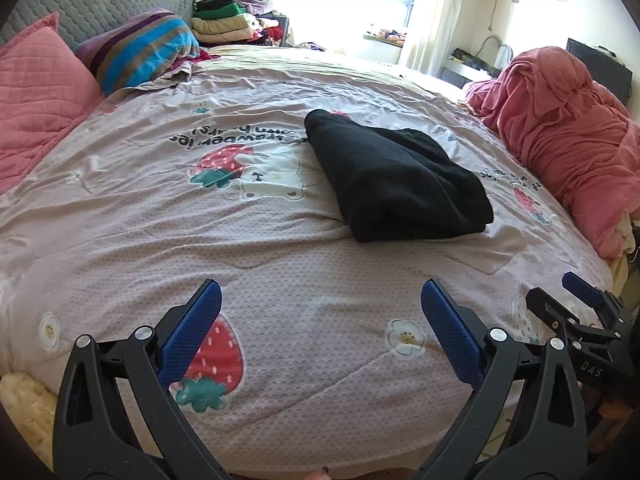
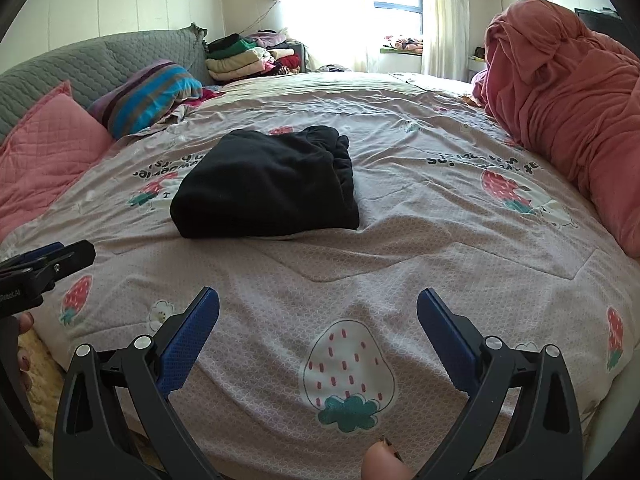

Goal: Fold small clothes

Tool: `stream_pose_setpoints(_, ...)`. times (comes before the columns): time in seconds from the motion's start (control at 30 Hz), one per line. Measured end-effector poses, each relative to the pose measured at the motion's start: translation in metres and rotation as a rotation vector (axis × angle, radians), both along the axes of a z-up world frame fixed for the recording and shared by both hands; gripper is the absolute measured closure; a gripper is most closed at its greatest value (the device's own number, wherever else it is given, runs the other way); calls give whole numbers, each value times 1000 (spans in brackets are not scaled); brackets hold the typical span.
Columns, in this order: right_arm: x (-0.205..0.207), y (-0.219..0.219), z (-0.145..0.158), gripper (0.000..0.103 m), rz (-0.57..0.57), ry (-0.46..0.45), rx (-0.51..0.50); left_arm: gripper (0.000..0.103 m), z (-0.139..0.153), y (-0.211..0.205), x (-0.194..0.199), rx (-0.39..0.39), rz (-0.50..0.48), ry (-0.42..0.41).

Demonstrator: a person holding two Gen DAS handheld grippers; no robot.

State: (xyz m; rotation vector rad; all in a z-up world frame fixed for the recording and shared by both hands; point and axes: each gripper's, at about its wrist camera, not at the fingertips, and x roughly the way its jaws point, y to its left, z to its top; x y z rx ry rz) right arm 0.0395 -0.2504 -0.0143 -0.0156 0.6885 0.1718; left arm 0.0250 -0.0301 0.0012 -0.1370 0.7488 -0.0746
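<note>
While both spread wide, left claw (image 1: pixel 320 312), right claw (image 2: pixel 318 320), empty.

A: Bed (image 1: pixel 280 248) cover?
B: Pink, strawberry print. Pink quilted pillow (image 1: pixel 36 92) and striped pillow (image 1: pixel 140 46) at the head edge, grey headboard (image 1: pixel 96 4) behind them.
A: Far side?
B: Stacked folded clothes (image 1: pixel 224 20). Bunched pink blanket (image 2: pixel 568 92) along the foot edge.
</note>
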Motion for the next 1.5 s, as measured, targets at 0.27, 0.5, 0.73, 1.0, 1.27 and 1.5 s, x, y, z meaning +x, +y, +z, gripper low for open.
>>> stream_pose_setpoints(0.27,0,3,2,4,8,-4,2,9,-1,7,0,9,36,5)
stream_pose_setpoints(0.5,1,2,0,4,5,4,-1,9,-2,9,0,13,45,12)
stream_pose_setpoints(0.73,0,2,-1,4,5,6,-2,9,-3,9,1,20,49,17)
stream_pose_setpoints(1.0,1,2,-2,4,4,13,-2,9,-3,11,0,29,55,14)
stream_pose_setpoints(1.27,2,2,-3,4,3,12,-4,9,-3,10,0,27,55,14)
stream_pose_setpoints(1.5,1,2,-5,4,5,17,-2,9,-2,11,-2,24,59,10)
